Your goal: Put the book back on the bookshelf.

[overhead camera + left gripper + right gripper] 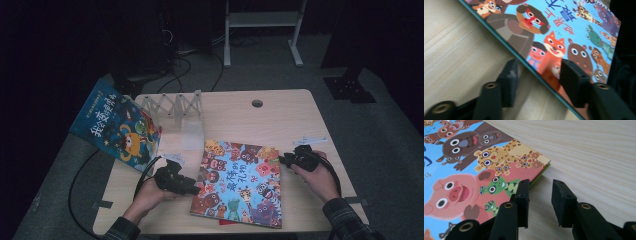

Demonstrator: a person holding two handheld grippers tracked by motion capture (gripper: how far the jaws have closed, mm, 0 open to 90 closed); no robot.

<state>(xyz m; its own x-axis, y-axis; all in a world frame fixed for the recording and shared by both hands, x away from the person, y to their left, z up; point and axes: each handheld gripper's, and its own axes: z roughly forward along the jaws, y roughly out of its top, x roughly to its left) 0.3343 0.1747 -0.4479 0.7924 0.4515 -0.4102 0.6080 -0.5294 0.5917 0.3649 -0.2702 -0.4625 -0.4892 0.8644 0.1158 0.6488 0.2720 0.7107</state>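
From up top, the animal picture book [237, 182] lies flat toward the near edge of the table [280, 112], long axis running near to far. The left gripper [195, 189] sits at its left edge, the right gripper [284, 160] at its right edge, about equally close. A second book [117, 126] leans on a white rack [172, 106] at the far-left corner.

Left gripper view: jaws spread, straddling the book's edge, which looks slightly lifted; not clamped.

Right gripper view: jaws parted, gripping nothing, one over the cover by the corner, the other over bare wood.
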